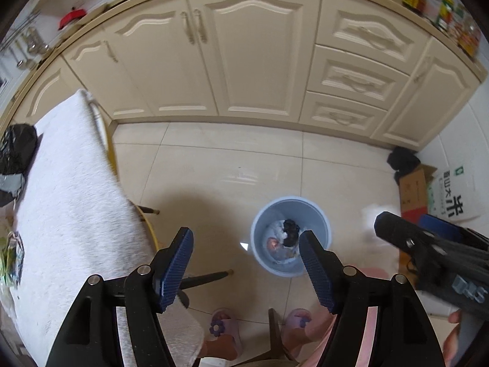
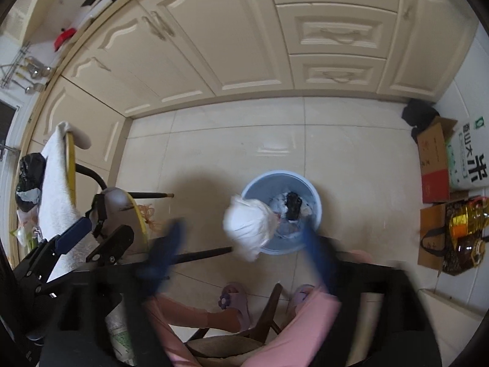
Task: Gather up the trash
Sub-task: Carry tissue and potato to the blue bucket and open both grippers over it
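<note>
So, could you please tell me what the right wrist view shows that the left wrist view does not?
Only the right wrist view shows the white crumpled wad in mid-air at the bin's rim, and the oil bottle. Only the left wrist view shows the jars on the counter. Both show the blue trash bin with trash inside, the rice sack, the towel-covered table, and both open grippers: left gripper, right gripper.

Both wrist views look steeply down from above; each faces the cream cabinets (image 1: 253, 55); both share the blue bin (image 2: 281, 211) on the tiled floor (image 1: 214, 165).
</note>
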Tool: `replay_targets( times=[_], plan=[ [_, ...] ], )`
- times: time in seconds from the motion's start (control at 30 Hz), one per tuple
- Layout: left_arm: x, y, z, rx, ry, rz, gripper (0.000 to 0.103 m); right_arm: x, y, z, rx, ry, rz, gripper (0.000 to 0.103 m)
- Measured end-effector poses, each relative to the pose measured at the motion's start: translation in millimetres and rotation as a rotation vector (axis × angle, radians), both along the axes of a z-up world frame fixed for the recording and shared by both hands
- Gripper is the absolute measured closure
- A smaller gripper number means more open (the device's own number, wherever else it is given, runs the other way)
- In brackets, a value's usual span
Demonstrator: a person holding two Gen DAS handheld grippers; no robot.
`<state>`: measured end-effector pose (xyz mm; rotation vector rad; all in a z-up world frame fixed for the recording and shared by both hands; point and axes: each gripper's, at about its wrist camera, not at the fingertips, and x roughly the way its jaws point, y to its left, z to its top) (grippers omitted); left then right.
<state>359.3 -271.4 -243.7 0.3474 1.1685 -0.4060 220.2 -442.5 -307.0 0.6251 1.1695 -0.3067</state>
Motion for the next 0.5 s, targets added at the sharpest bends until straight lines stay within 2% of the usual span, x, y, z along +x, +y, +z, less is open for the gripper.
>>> replay_targets(
  times=[0.23,0.5],
  plan=[
    [-1,16,5,-0.02,0.011,0.04,0.035,7,14,5,-0.015,0.004,0.021,0.004],
    [-5,30,12,-0.042,0.021,0.039,0.035,3,21,12,-0.04,0.015,0.021,0.004]
  ],
)
